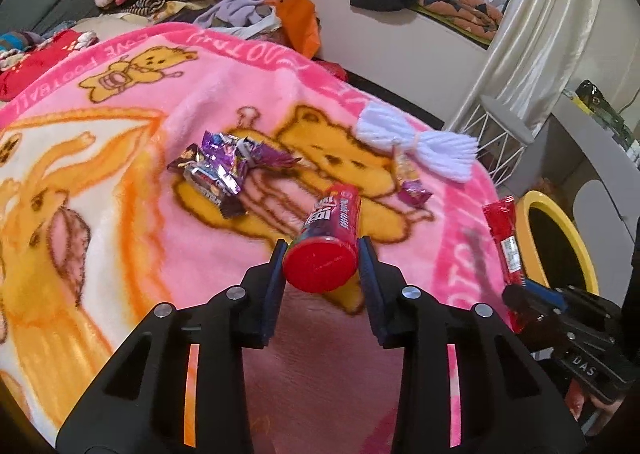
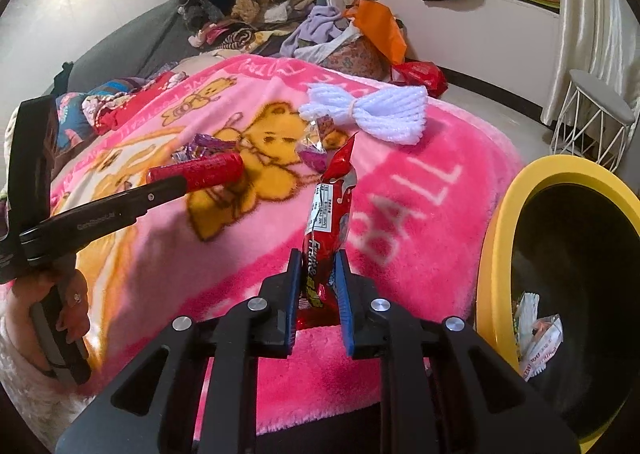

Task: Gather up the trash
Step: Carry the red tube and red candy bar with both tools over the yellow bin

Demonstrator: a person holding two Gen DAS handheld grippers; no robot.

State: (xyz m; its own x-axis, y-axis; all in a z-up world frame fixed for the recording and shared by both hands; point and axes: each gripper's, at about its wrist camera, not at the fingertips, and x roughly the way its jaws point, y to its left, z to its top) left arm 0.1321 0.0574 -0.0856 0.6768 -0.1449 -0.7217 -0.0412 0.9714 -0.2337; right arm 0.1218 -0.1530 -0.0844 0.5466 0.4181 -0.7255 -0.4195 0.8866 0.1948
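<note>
Your left gripper [image 1: 322,258] was clamped on a red tube [image 1: 326,242], its two pads pressed against the sides near the capped end, and the tube pointed away from you above the pink blanket [image 1: 132,182]. Your right gripper [image 2: 319,274] was squeezed nearly shut on a long red wrapper [image 2: 329,214], pinched at its lower end so the rest stood up between the fingers (the twisted top leaned toward the white bow). From the right wrist view, your left hand [image 2: 70,302] gripped the handle at the frame's left edge, the tube jutting over the bear print. Farther out on the blanket lay a bunch of purple and silver wrappers [image 1: 224,170], a small purple and yellow wrapper [image 1: 408,180] beyond the tube, and a white knitted bow [image 1: 416,142] near the far edge. Just beside the bed on your right stood the yellow bin [image 2: 496,222], with a few wrappers already inside it.
</note>
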